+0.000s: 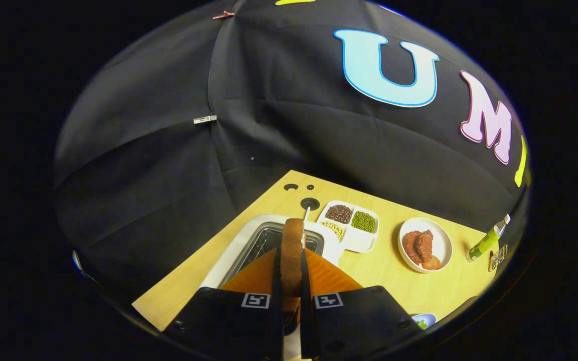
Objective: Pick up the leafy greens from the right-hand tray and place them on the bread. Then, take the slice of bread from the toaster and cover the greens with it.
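One brown bread slice (292,250), one white toaster (249,240), one white three-compartment tray (351,225), one round white plate (442,235), one green bottle (487,240).

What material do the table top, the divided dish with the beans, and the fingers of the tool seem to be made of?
Table top: probably wood or wood laminate, pale grain, matte. Divided dish: white, smooth, slightly glossy; plastic or ceramic, I cannot tell which. Tool fingers: orange with fine ridges, likely printed plastic; they are shut on the slice of bread, held upright above the toaster.
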Motion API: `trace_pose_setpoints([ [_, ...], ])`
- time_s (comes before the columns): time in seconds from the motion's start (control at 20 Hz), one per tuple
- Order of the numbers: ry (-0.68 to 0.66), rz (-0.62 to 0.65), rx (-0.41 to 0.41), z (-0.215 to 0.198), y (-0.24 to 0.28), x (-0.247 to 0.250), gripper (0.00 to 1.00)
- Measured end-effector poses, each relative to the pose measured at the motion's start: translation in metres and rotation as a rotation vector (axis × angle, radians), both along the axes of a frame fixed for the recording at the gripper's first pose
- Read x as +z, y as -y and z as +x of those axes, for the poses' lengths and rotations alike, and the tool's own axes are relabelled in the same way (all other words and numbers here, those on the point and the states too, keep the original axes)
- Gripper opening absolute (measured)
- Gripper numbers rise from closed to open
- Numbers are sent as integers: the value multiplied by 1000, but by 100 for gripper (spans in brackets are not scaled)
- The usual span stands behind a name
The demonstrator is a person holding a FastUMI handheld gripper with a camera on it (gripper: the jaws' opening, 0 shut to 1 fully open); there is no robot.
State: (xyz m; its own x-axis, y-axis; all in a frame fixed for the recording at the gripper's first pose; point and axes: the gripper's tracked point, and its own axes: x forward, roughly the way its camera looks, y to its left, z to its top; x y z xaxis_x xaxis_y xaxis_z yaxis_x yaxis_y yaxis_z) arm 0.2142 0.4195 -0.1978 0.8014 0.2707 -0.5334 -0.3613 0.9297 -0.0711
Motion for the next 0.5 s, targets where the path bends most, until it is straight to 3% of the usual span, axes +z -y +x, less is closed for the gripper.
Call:
trace_pose_setpoints([
  [0.5, 45, 154, -18, -26, 61, 85, 17],
])
